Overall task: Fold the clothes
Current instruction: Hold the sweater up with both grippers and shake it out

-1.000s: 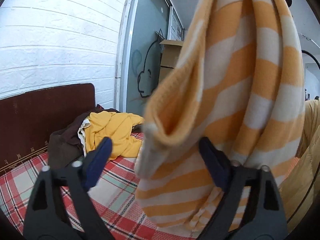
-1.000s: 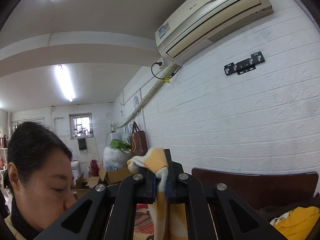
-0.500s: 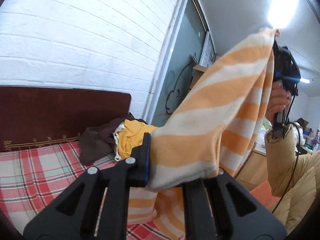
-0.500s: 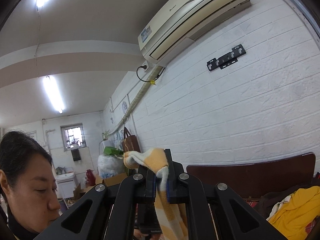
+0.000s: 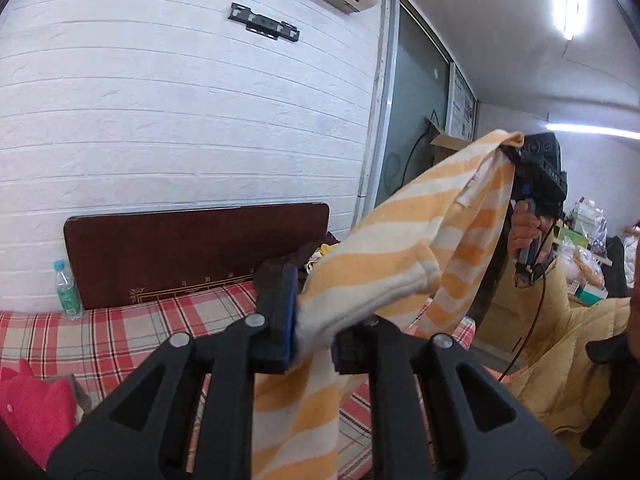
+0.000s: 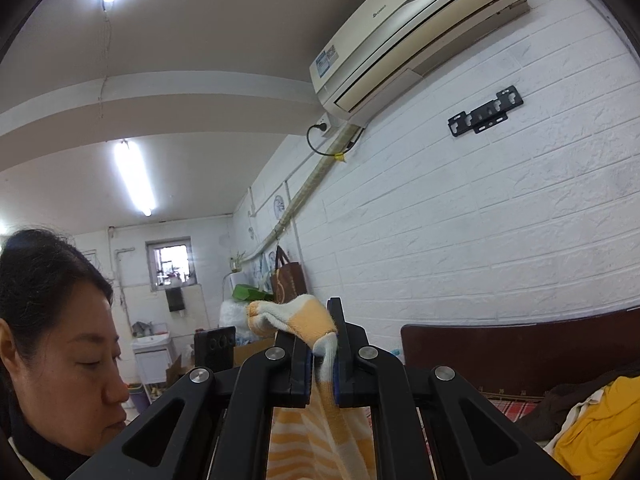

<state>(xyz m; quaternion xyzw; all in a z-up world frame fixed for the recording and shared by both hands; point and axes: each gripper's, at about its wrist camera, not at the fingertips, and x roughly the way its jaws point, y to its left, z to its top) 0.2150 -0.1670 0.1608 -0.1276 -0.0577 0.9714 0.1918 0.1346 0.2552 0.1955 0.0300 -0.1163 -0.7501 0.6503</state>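
An orange-and-white striped garment [image 5: 400,248] hangs stretched in the air between my two grippers. In the left wrist view my left gripper [image 5: 314,312] pinches a white hem of it; the pads still press the cloth while the jaws are opening slightly. The rest of the garment droops below the fingers over the bed. At the far end, up and to the right, a hand holds my right gripper [image 5: 510,146] on another corner. In the right wrist view the right gripper [image 6: 322,344] is shut on a bunched fold of the striped garment [image 6: 304,320], which hangs down below it.
A bed with a red plaid sheet [image 5: 120,336] and a dark headboard [image 5: 192,248] stands against the white brick wall. A water bottle [image 5: 66,288], a red plush item [image 5: 32,412] and a pile with a yellow garment [image 6: 592,432] lie there. The person's head [image 6: 52,340] is close on the left.
My left gripper went from open beside the hanging garment to shut on its hem, then swung left and up, pulling the cloth out from the right gripper. The right gripper sank a little.
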